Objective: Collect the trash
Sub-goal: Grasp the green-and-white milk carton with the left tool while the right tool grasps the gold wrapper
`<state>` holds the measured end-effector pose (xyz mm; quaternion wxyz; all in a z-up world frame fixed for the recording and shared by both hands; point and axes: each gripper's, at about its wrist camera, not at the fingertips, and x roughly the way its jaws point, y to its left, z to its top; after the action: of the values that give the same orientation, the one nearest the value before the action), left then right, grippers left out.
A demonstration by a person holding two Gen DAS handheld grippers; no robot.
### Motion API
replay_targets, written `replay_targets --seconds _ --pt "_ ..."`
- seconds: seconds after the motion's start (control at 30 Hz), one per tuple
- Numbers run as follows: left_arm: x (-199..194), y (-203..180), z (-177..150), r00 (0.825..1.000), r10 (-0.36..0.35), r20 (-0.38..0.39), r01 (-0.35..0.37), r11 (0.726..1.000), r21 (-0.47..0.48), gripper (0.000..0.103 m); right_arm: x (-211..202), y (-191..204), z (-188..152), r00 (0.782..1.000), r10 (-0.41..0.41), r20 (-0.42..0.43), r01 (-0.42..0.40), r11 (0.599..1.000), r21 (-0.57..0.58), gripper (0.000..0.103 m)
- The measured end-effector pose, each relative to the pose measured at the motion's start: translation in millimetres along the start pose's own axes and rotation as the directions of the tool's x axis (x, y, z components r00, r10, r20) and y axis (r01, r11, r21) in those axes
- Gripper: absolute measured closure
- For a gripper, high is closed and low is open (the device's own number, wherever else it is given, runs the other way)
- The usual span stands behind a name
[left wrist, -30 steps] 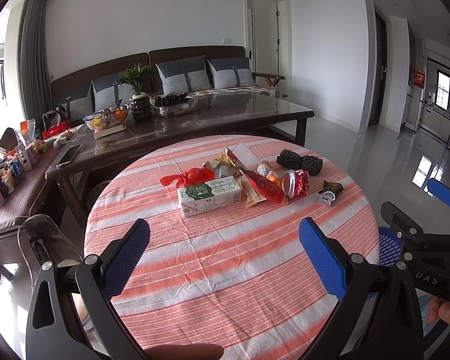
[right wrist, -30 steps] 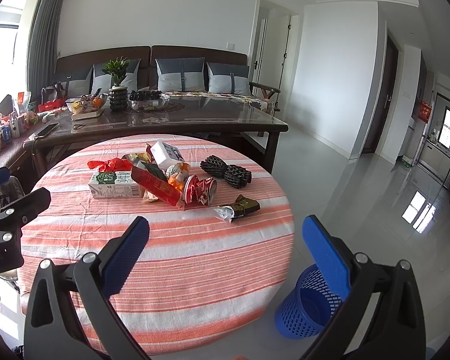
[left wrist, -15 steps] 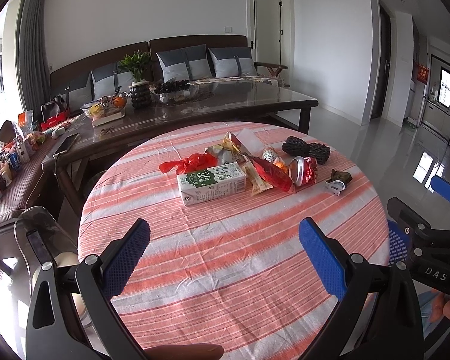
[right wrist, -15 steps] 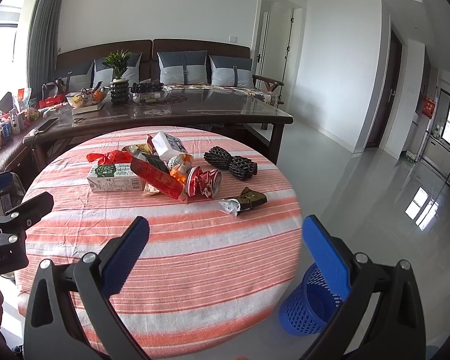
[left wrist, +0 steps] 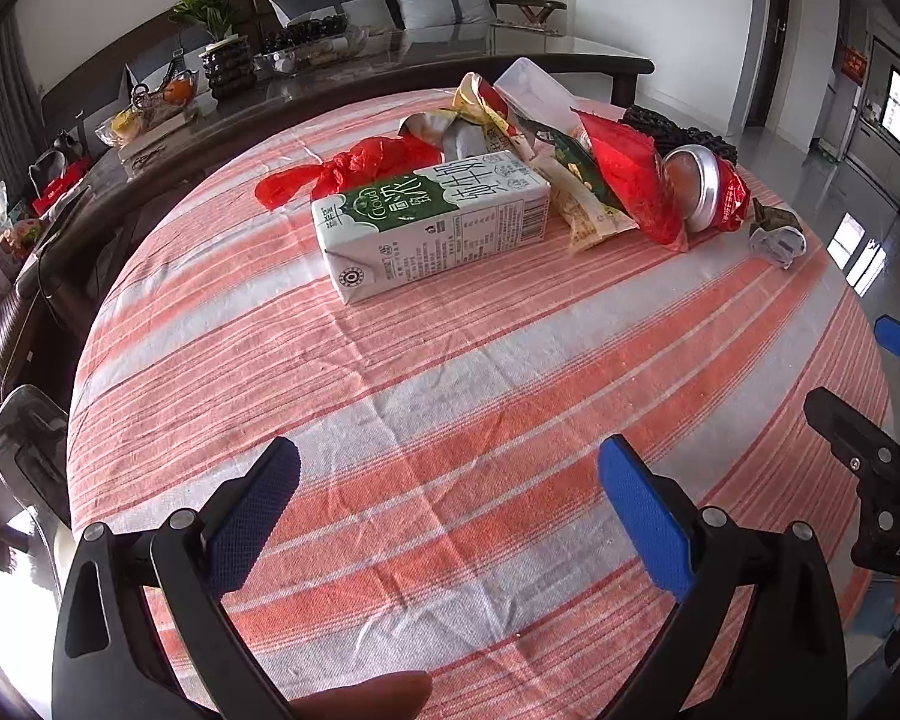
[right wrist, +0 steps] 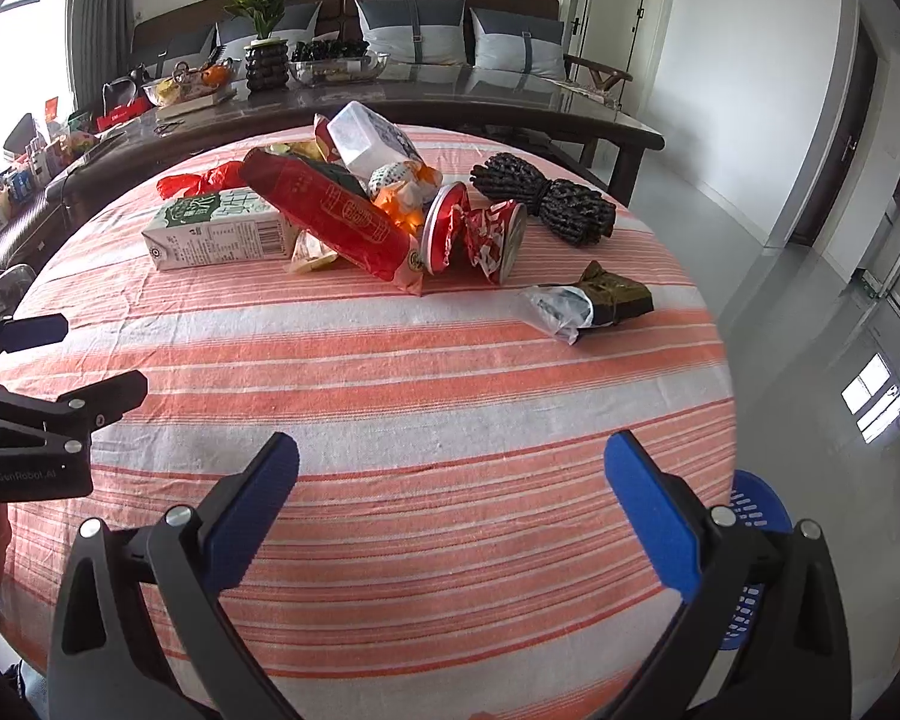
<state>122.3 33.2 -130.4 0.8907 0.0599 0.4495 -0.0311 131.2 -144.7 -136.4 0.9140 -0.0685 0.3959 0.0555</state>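
Note:
A pile of trash lies at the far side of the round striped table [left wrist: 450, 396]: a green and white milk carton [left wrist: 432, 225] [right wrist: 222, 231], a red plastic bag [left wrist: 354, 171], a red snack wrapper [right wrist: 336, 222], a crushed red can [right wrist: 474, 234] [left wrist: 705, 192], a black bundle [right wrist: 546, 204] and a dark green wrapper [right wrist: 594, 303]. My left gripper [left wrist: 450, 516] hovers open over the near half of the table, short of the carton. Over the table's near edge my right gripper [right wrist: 450, 510] is open too, with nothing between its fingers.
A blue mesh bin [right wrist: 750, 546] stands on the floor at the table's right, behind my right finger. A long dark table [right wrist: 450, 96] with a plant, bowls and clutter runs behind, then a sofa. A fan [left wrist: 24, 450] stands at the left.
Both grippers have moved forward and down toward the table, so the trash pile looks much nearer. Both stay open.

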Motion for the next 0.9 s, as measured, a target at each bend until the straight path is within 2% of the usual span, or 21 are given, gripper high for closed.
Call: replay_targets --seconds 0.17,0.3,0.43,0.53,0.63,0.7,0.73,0.8,0.9 --pt "22 -1 11 0.999 0.029 -0.041 -0.027 0.999 0.046 0.004 29 0 3 0.998 0.017 -0.061 -0.016 1.0 0.013 0.005" --pt "29 3 16 1.0 -0.008 -0.027 0.009 0.999 0.031 0.004 39 0 6 0.996 0.033 -0.088 -0.03 0.999 0.028 0.005" --pt "37 14 19 0.996 -0.078 -0.039 0.078 0.997 -0.02 0.004 46 -2 11 0.993 0.056 -0.104 -0.052 0.998 0.042 0.005" --pt "37 13 20 0.995 -0.089 -0.041 0.089 0.996 0.006 0.004 48 -4 12 0.991 0.074 -0.112 -0.068 0.996 0.063 0.005" --pt "40 19 26 0.993 -0.108 -0.046 0.111 0.991 0.08 0.004 48 -5 12 0.991 0.073 -0.111 -0.066 0.996 0.065 0.005" --pt "40 30 37 0.998 -0.055 -0.009 0.056 0.99 0.133 0.004 49 -5 12 0.991 0.071 -0.11 -0.064 0.996 0.065 0.005" --pt "39 37 45 0.998 -0.054 0.017 0.051 0.986 0.16 0.004 49 -5 13 0.991 0.071 -0.11 -0.064 0.996 0.066 0.005" --pt "39 50 64 0.995 -0.092 0.05 0.08 0.976 0.204 0.004 49 -5 13 0.991 0.07 -0.11 -0.063 0.996 0.066 0.005" --pt "49 57 91 0.988 -0.14 0.06 0.119 0.956 0.268 0.004 49 -5 13 0.992 0.069 -0.109 -0.062 0.996 0.066 0.005"
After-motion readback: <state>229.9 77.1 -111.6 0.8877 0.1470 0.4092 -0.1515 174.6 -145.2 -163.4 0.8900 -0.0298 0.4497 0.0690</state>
